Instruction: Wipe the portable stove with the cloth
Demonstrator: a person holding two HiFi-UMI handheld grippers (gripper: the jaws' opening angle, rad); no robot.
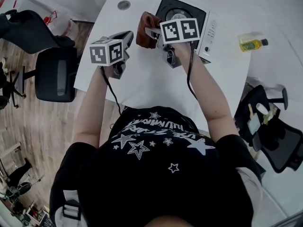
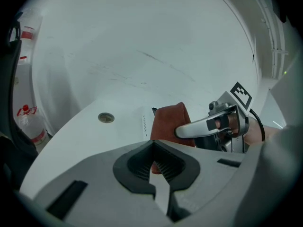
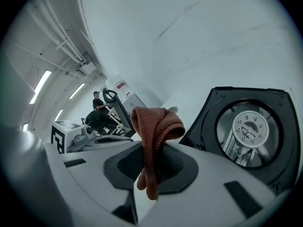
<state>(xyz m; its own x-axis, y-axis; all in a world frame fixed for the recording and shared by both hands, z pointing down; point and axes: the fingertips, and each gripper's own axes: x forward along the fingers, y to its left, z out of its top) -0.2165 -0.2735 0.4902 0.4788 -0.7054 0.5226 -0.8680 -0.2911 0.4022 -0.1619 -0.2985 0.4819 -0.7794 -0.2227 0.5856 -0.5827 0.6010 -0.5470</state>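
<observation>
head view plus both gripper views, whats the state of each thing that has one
left gripper: jaws shut, nothing between them
right gripper: jaws shut on the cloth
cloth: bunched up, pinched in the right gripper
portable stove: burner bare, nothing on it
bottle: lying on its side, cap on

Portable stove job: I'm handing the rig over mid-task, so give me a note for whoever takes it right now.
Right gripper: shut on the brown cloth, held up at the left edge of the stove.
Left gripper: shut, empty, over the white table, left of the cloth.
Done: cloth is in the jaws. How much has been wiped cannot be told.
Left: wipe the stove top.
</observation>
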